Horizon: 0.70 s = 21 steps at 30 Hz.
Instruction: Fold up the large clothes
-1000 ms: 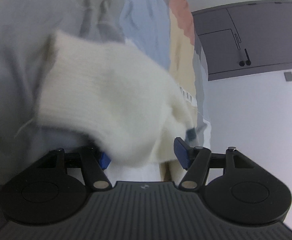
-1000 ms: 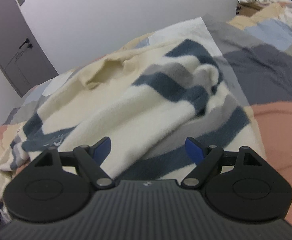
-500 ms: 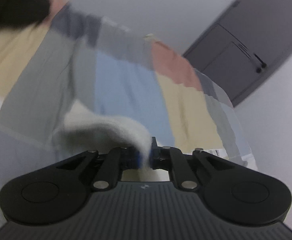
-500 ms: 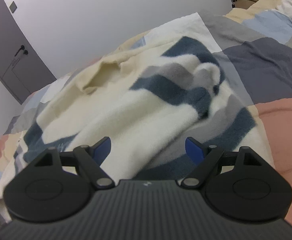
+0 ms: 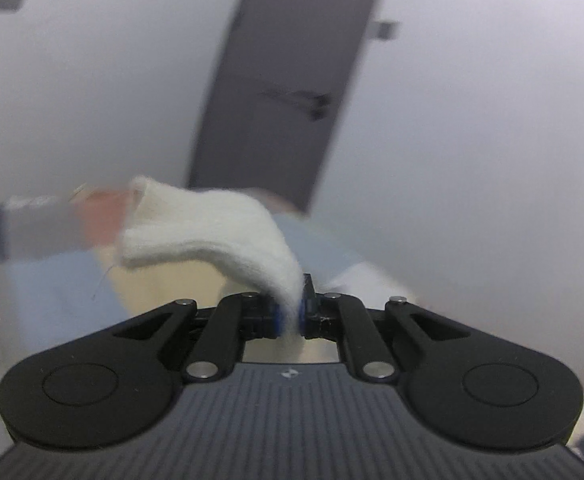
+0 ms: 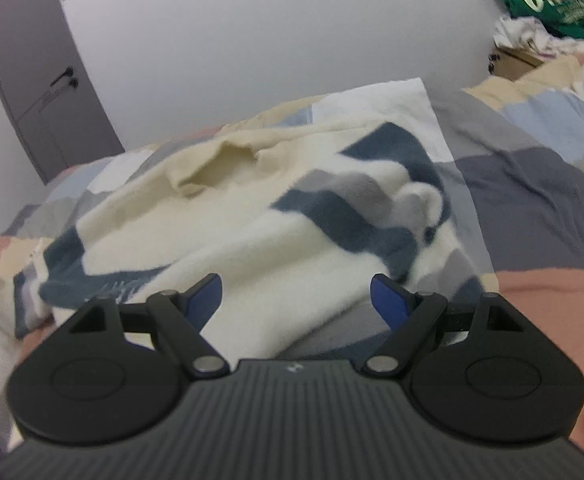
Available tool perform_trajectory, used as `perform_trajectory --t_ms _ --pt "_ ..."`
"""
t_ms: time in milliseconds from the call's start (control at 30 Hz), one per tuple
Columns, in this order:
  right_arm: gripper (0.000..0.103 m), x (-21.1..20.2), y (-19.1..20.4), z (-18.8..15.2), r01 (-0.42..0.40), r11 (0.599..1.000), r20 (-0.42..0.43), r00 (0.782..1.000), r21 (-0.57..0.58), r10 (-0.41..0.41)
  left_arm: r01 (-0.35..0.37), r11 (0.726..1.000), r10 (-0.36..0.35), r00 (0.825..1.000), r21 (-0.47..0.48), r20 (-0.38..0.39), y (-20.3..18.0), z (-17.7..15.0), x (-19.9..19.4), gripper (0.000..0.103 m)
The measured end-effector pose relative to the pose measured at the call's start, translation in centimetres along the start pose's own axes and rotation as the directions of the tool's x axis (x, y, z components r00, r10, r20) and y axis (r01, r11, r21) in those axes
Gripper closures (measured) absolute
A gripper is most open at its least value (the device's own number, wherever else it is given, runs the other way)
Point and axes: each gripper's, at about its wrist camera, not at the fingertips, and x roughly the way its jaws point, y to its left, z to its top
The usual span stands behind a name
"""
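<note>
A large cream sweater with navy and grey stripes (image 6: 260,224) lies crumpled on the patchwork bedspread (image 6: 539,184). My right gripper (image 6: 295,296) is open and empty, just above the sweater's near cream part. My left gripper (image 5: 290,312) is shut on a cream knit cuff or edge of the sweater (image 5: 212,224), which is lifted and curls up to the left in front of the camera. The left wrist view is blurred.
A grey door (image 6: 32,80) stands at the left; it also shows in the left wrist view (image 5: 284,80). A pile of clothes with a green garment (image 6: 551,4) sits on a box at the far right. White wall lies behind the bed.
My left gripper closed on the cream knit edge and swung upward, so its view turned from the bedspread to the door and wall. My right gripper stayed open and moved slightly.
</note>
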Motion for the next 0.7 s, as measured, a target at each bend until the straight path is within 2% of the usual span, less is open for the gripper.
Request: perform_trajectory --t_ms 133,267,400,567,700 --pt "0.020 -1.3 -1.5 0.5 -0.005 0.999 0.024 1.000 0.040 0.004 0.134 0.983 -0.137 0.990 0.124 0.019 -7.5 0.9 -2.5 0.094" --pt "0.020 -3.1 -3.5 1.4 -0.016 0.996 0.082 0.997 0.090 0.008 0.256 0.917 -0.265 0.964 0.307 -0.012 -15.0 -0.8 -4.8 0.094" --pt "0.020 -3.6 -5.3 1.4 -0.005 0.990 0.097 0.995 0.142 -0.009 0.360 0.843 -0.358 0.930 0.399 -0.083 -20.9 -4.6 -6.3 0.094" --pt "0.020 -4.9 -6.4 0.8 -0.046 0.976 0.128 0.992 0.212 0.019 0.491 0.779 -0.458 0.870 0.390 -0.182 -25.9 -10.1 -7.1 0.094" --pt "0.020 -4.8 -6.1 0.8 -0.028 0.984 0.142 0.990 0.175 0.002 0.586 0.730 -0.499 0.809 0.353 -0.310 -28.3 -15.8 -7.7 0.094"
